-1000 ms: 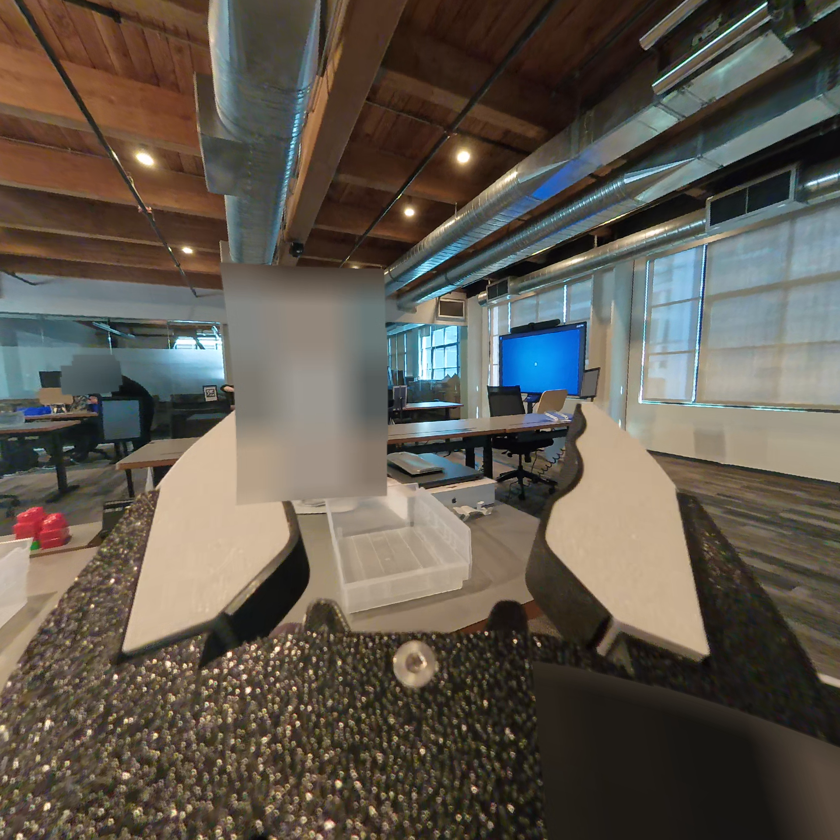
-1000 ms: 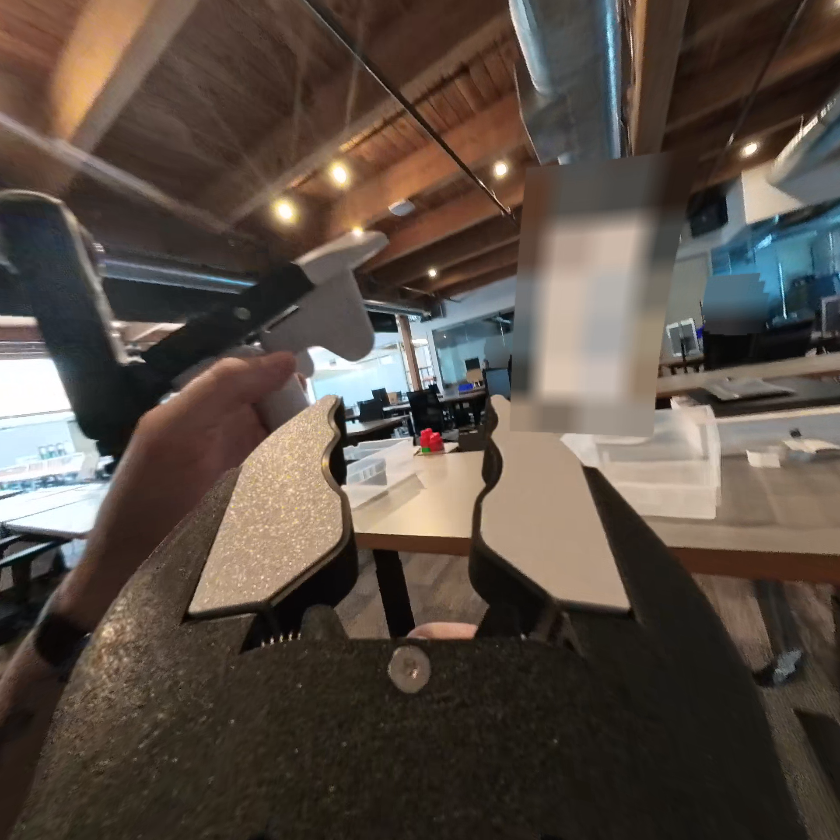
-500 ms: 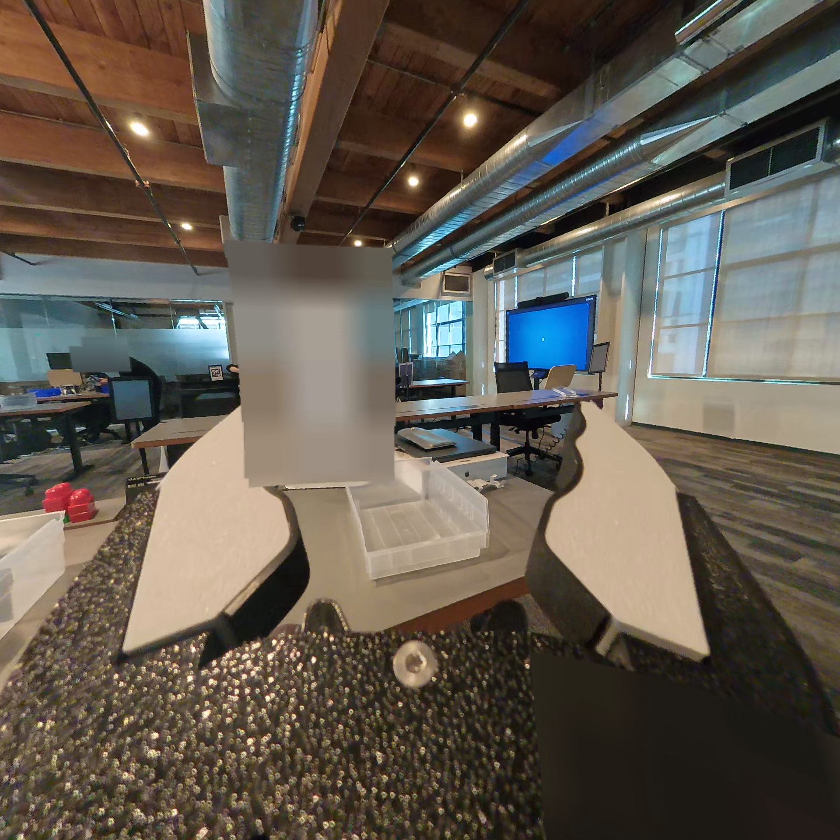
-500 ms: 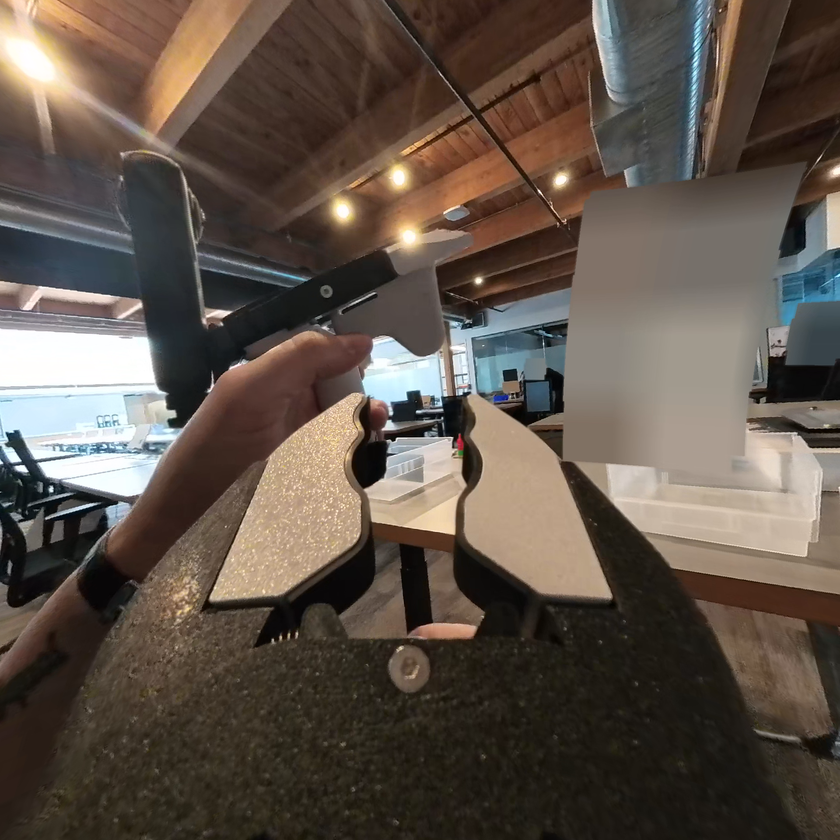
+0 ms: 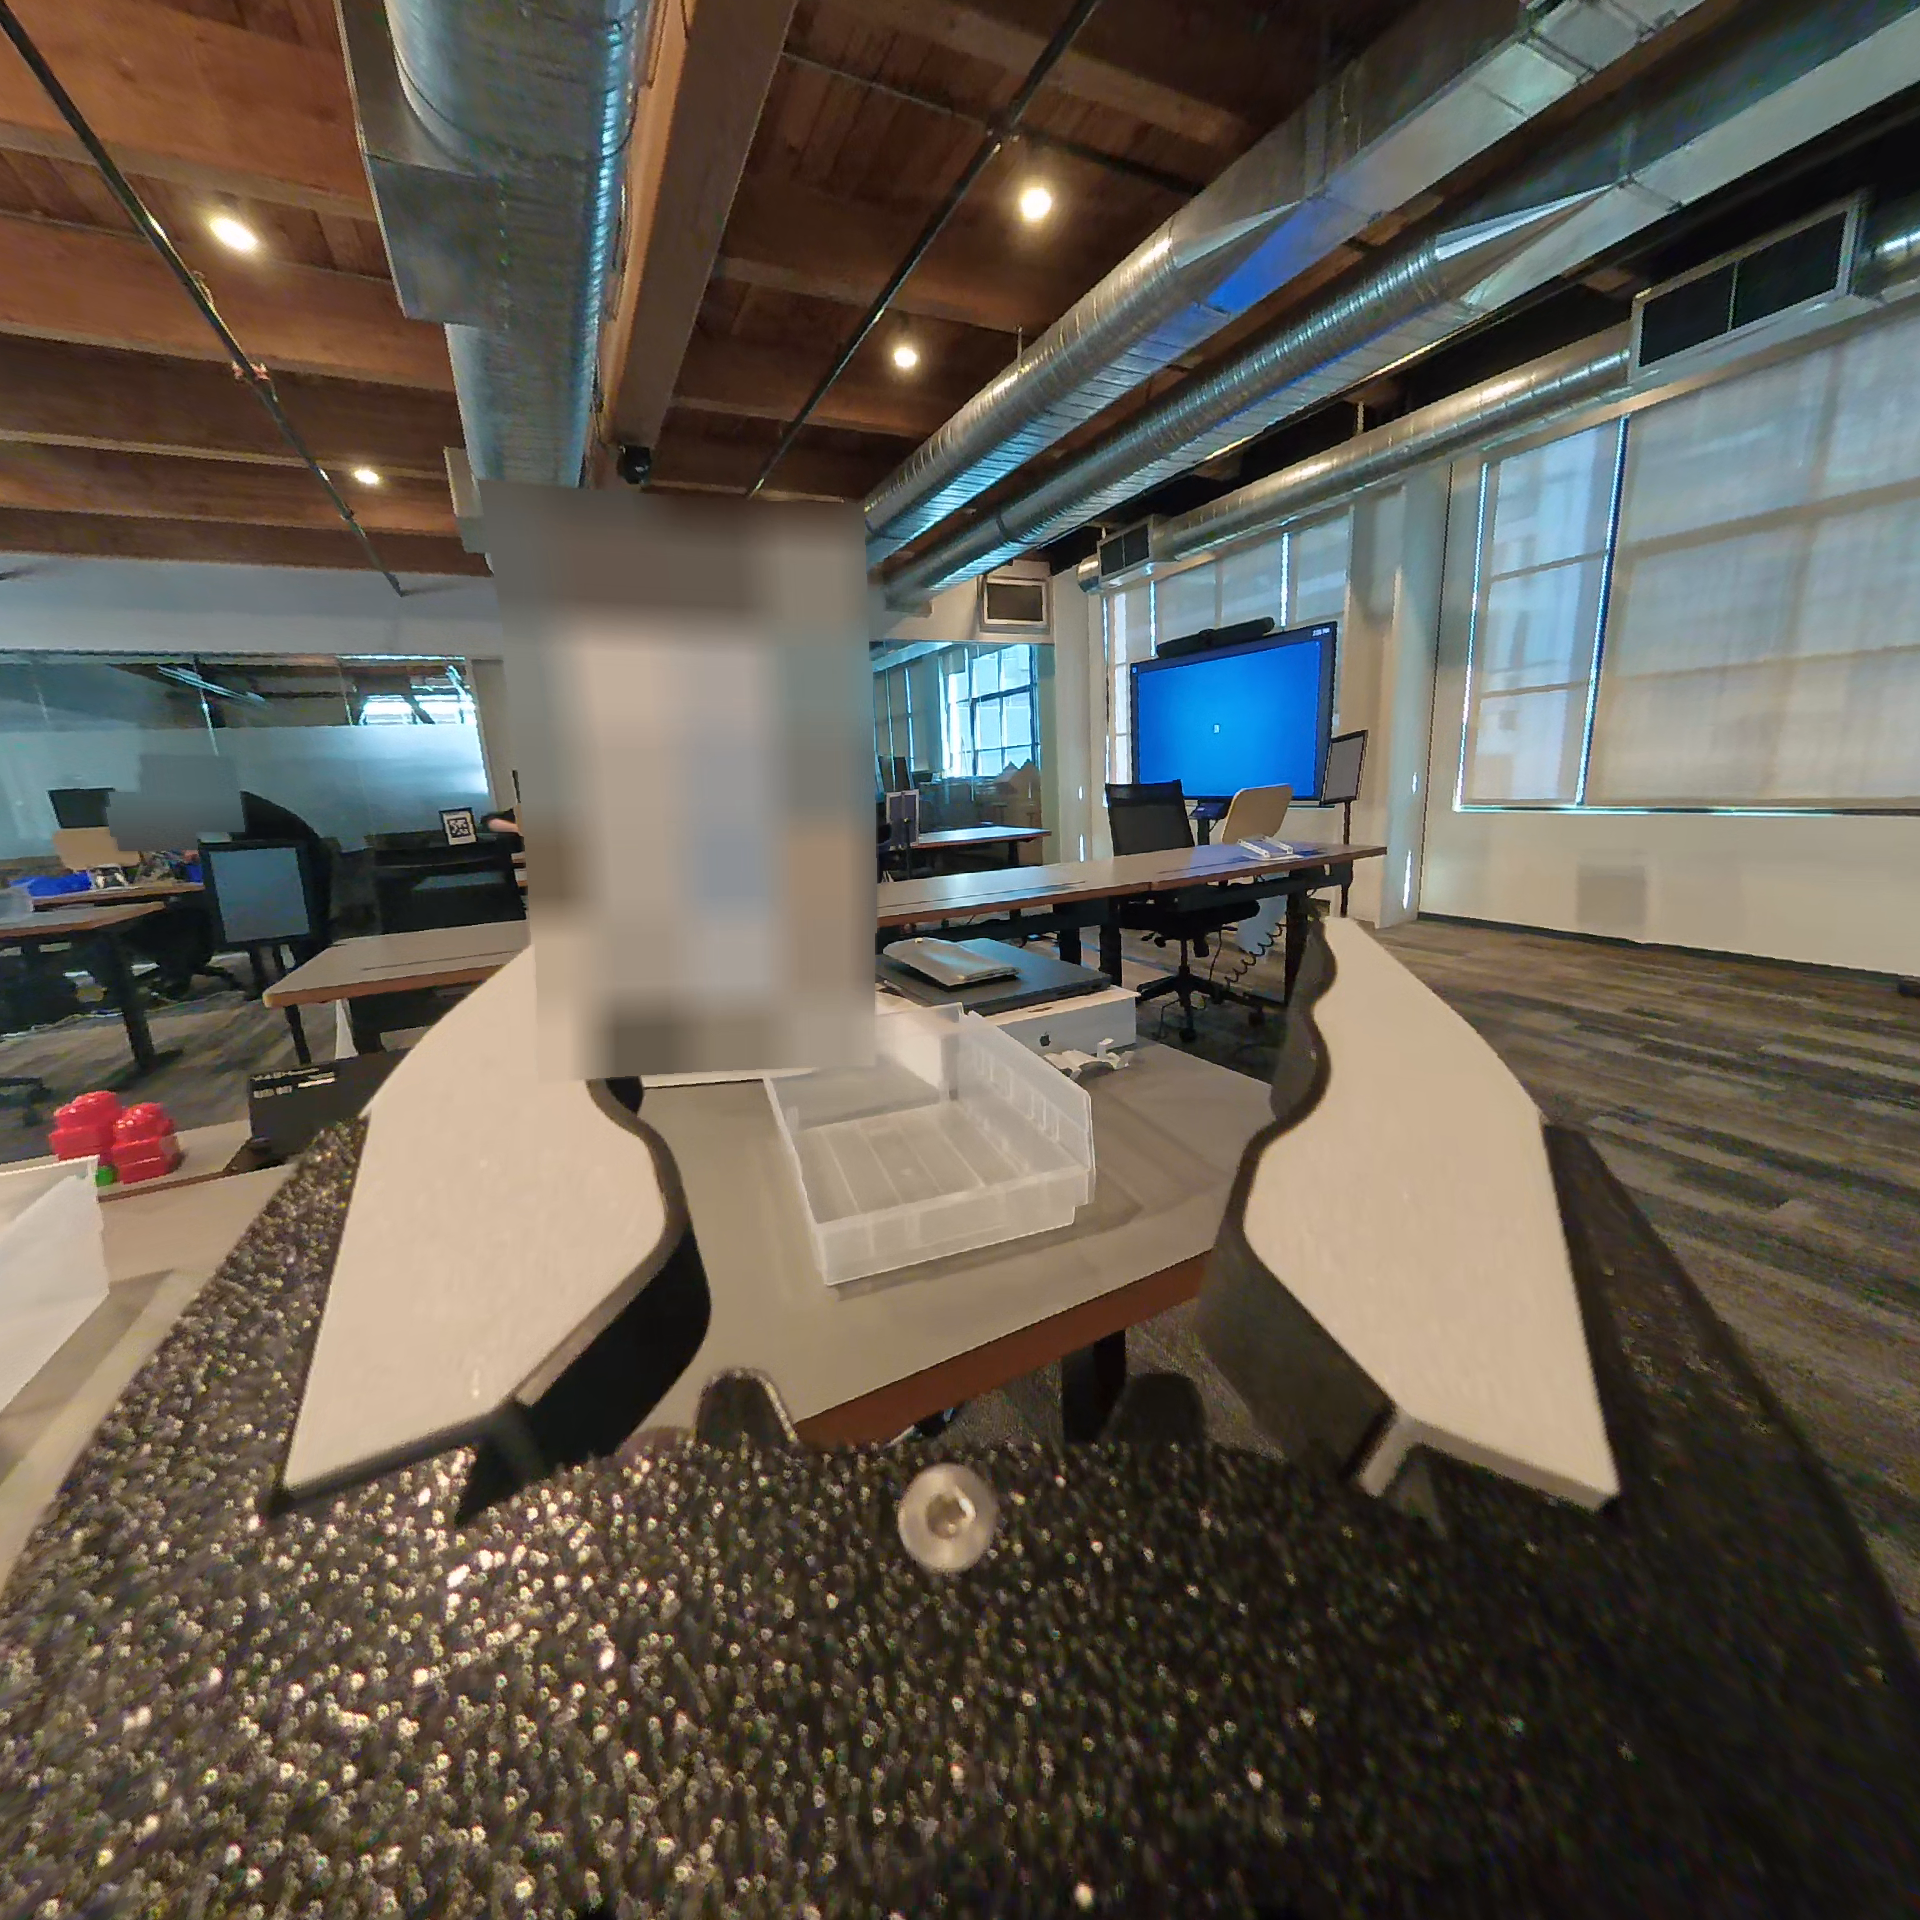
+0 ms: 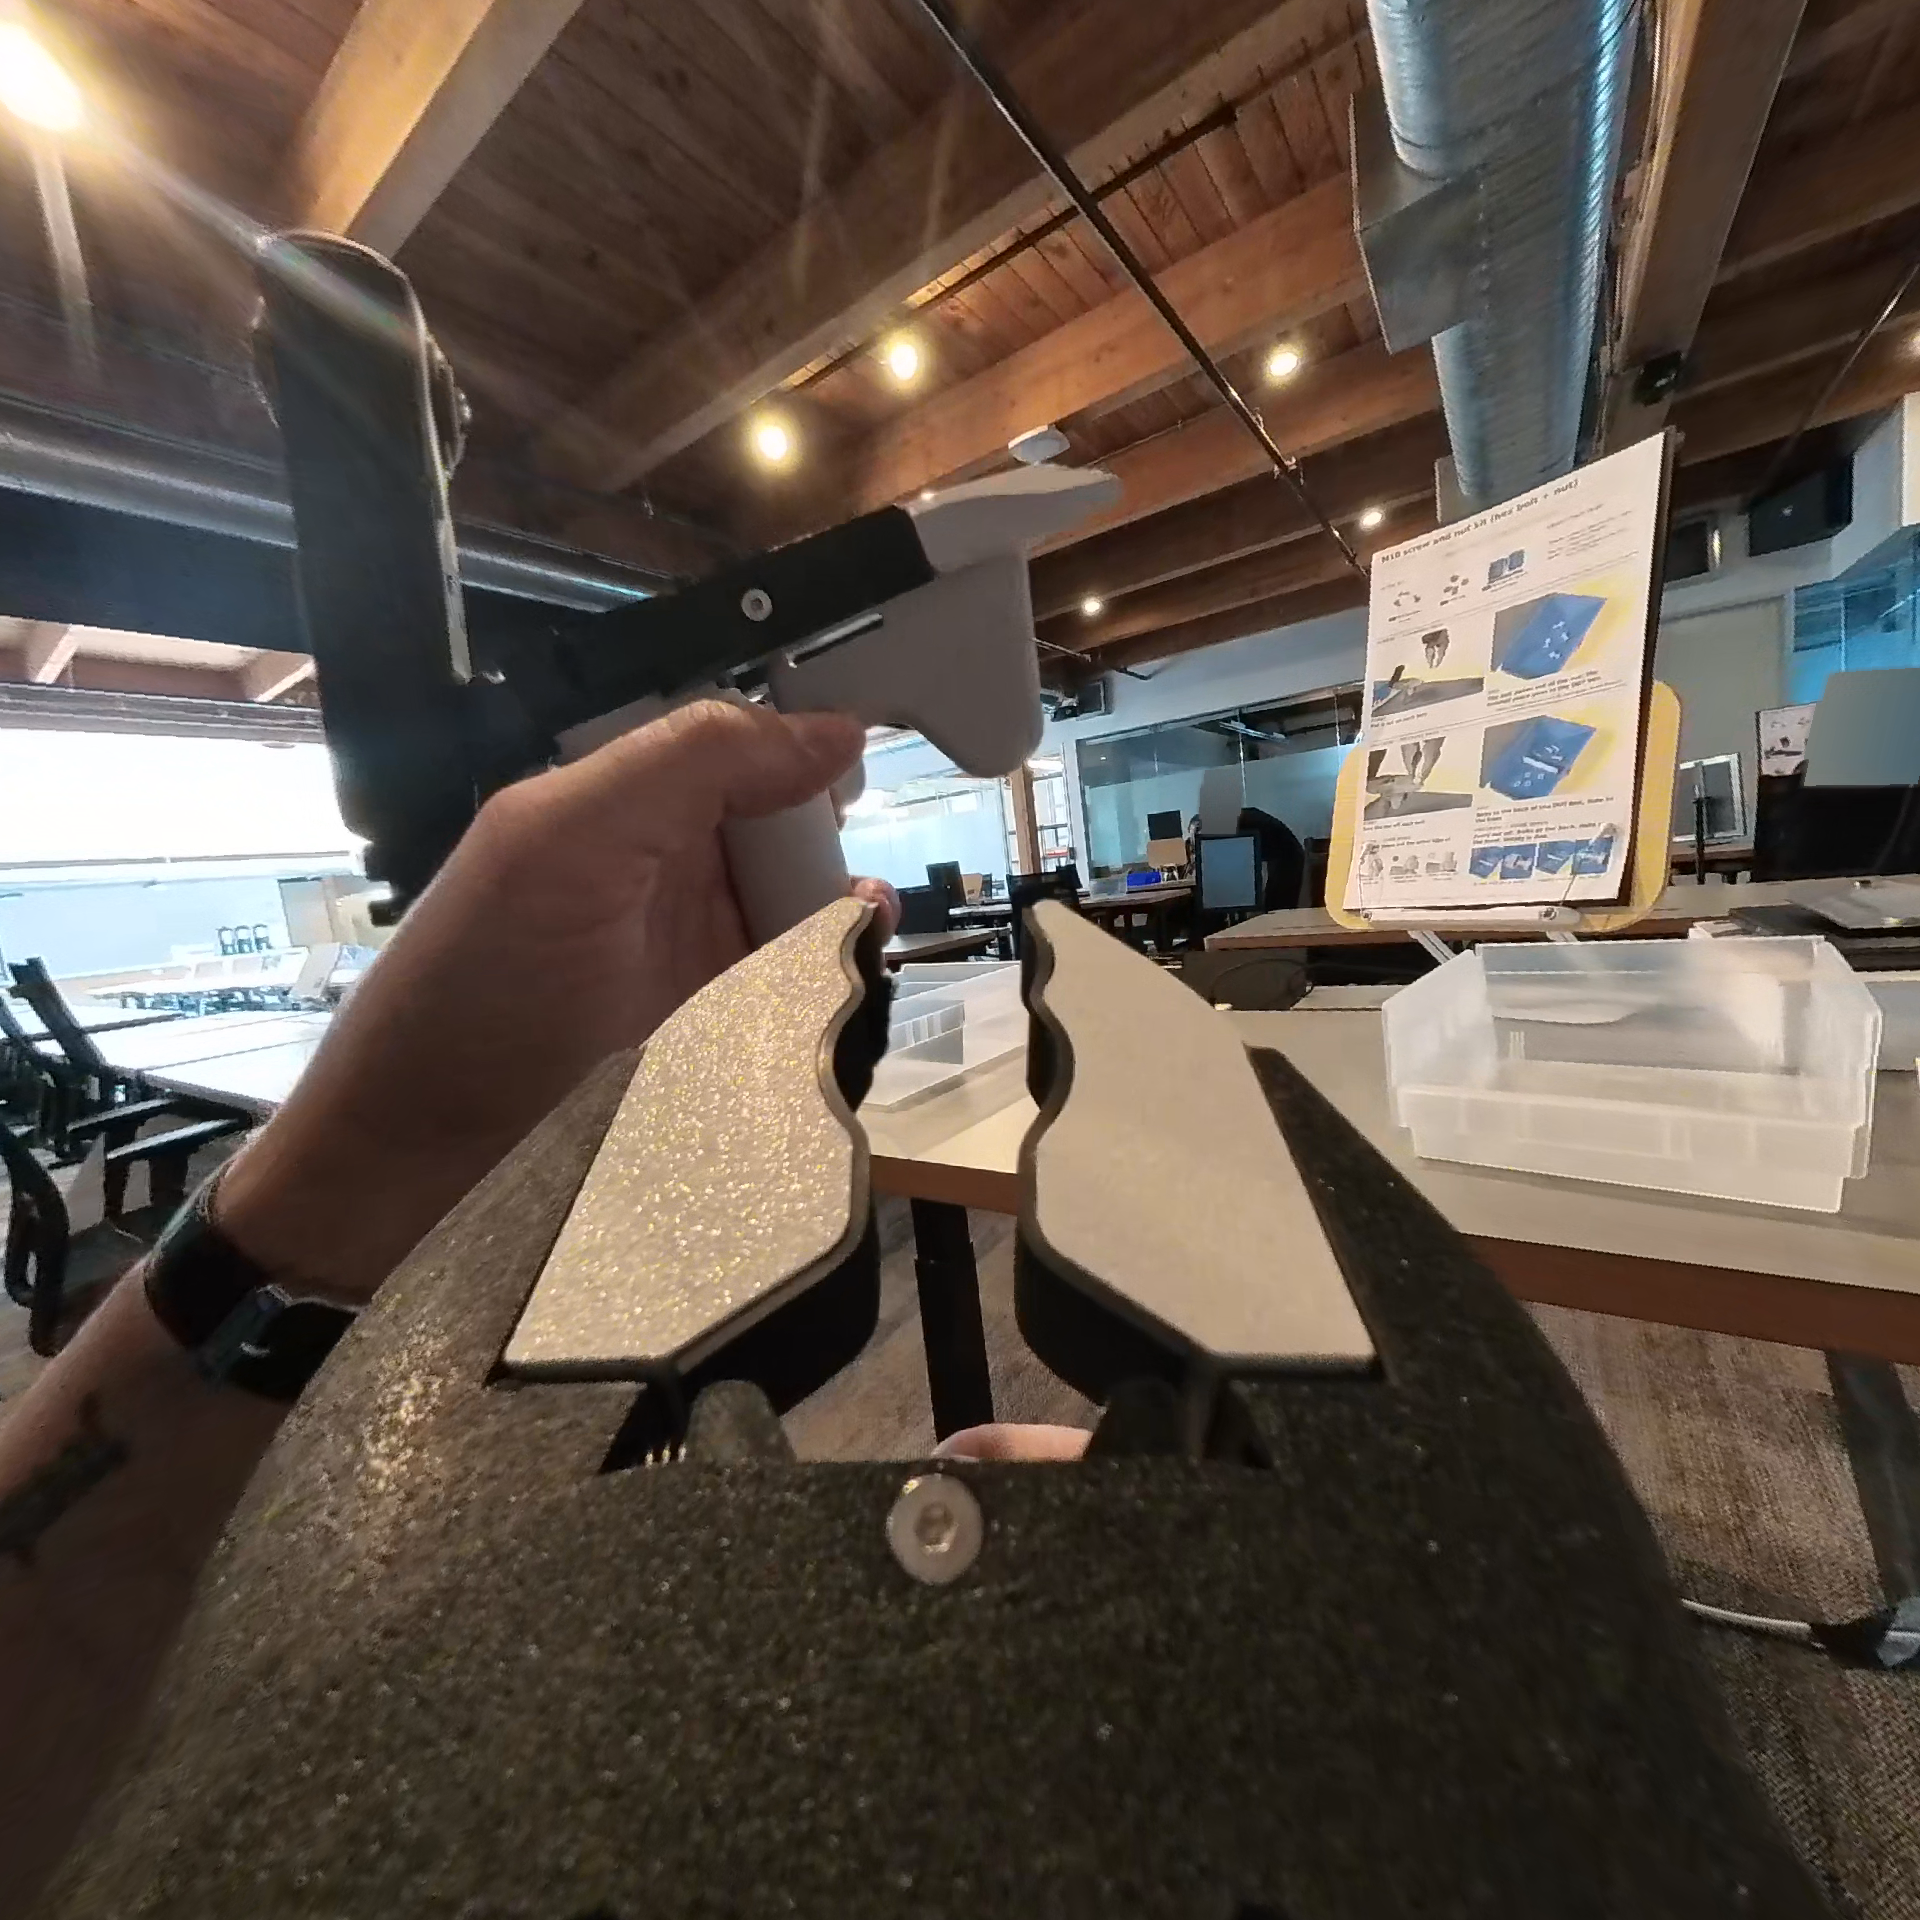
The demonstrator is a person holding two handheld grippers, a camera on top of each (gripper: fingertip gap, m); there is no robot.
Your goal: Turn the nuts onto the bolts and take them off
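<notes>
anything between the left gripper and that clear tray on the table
Nothing visible. The open left gripper points straight at the clear tray, with only bare table between them. No nuts or bolts show in the tray.

An open office lies under a wooden beam ceiling (image 5: pixel 935 135) hung with silver ducts (image 5: pixel 520 208) and small round spotlights (image 5: pixel 1034 201). Tall shaded windows (image 5: pixel 1745 623) fill the white wall on one side, letting in pale daylight. A blue wall screen (image 5: pixel 1231 717) glows beside them. Long desks (image 5: pixel 1122 878) with black office chairs (image 5: pixel 1164 862) stand in rows on grey patterned carpet (image 5: pixel 1662 1060). Glass partitions (image 6: pixel 1195 769) close off the far end.
</notes>
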